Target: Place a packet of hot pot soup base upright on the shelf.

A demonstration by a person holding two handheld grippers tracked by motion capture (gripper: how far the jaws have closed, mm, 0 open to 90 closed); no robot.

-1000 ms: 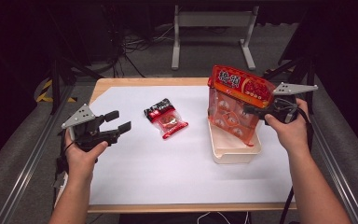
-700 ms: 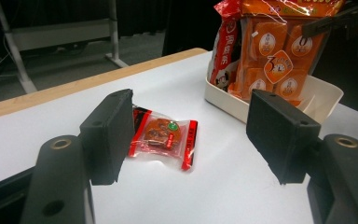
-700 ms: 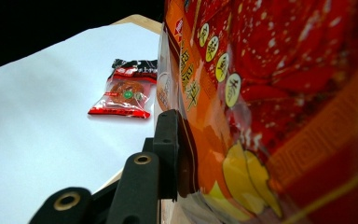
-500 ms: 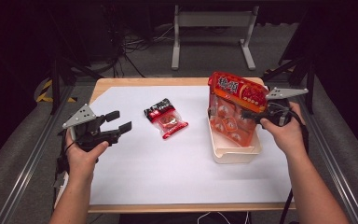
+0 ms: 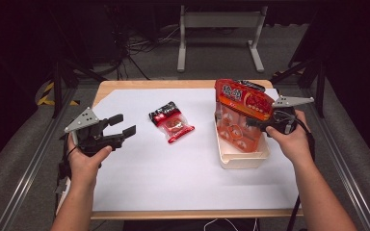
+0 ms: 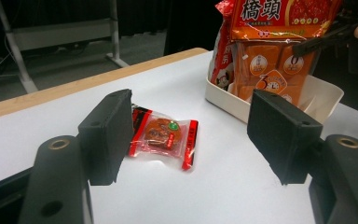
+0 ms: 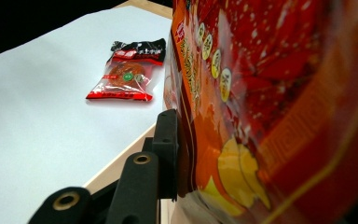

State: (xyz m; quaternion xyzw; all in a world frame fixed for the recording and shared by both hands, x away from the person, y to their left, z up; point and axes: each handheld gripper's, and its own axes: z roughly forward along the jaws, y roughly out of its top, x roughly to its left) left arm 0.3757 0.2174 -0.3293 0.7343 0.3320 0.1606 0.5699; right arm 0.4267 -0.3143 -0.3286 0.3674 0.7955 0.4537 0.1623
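The right gripper [image 5: 255,124] is clamping the big orange snack bag [image 5: 241,115] by its right side, holding it upright with its lower end inside the cream tray [image 5: 243,160] at the table's right. The left gripper [image 5: 120,126] is hovering at the left with jaws apart and empty — the small red packet [image 5: 171,121] is lying flat on the white sheet [image 5: 173,178], between gripper and tray.

Small red snack packet [image 5: 170,121] flat on white table [image 5: 139,178], mid-left.

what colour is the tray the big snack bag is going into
Cream white, a plain tray with no pattern; the left gripper view shows it best.
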